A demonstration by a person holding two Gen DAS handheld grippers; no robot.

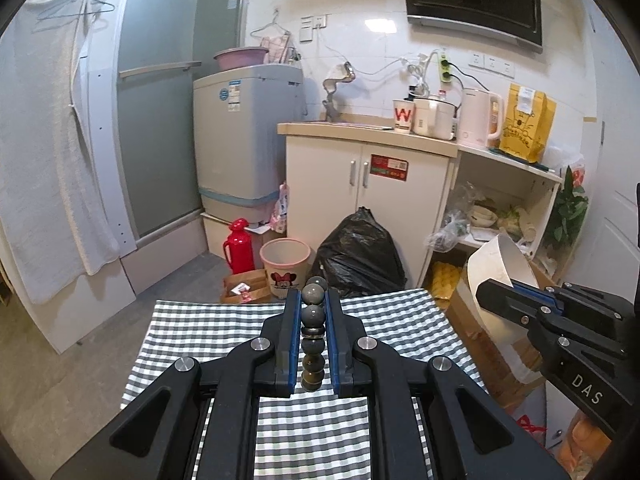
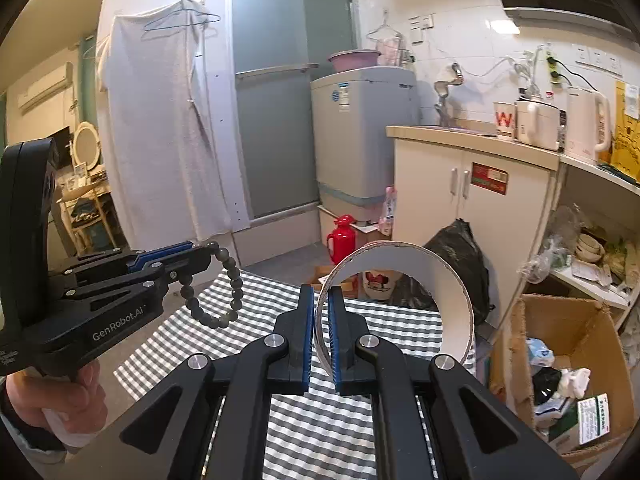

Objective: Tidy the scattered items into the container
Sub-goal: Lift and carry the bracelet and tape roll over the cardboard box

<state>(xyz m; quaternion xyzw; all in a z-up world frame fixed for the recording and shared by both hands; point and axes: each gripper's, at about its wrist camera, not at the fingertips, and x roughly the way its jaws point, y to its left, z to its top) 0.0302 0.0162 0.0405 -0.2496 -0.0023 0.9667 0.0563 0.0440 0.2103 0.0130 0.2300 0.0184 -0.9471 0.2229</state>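
My left gripper [image 1: 312, 300] is shut on a bracelet of dark grey beads [image 1: 312, 334], held above the checked tablecloth [image 1: 200, 328]. From the right wrist view the same bracelet [image 2: 216, 284] hangs as a loop from the left gripper [image 2: 204, 254] at the left. My right gripper [image 2: 321, 300] is shut on the rim of a white round container [image 2: 452, 280], tilted on its side so its open mouth faces the camera. In the left wrist view that container [image 1: 500, 276] shows at the right, clamped by the right gripper [image 1: 490, 290].
The table's checked cloth [image 2: 304, 420] lies under both grippers. Beyond its far edge stand a black rubbish bag [image 1: 358, 256], a pink bin [image 1: 285, 266] and a red flask [image 1: 239, 246]. An open cardboard box [image 2: 568, 364] of clutter sits right of the table. A hand [image 2: 68, 404] holds the left gripper.
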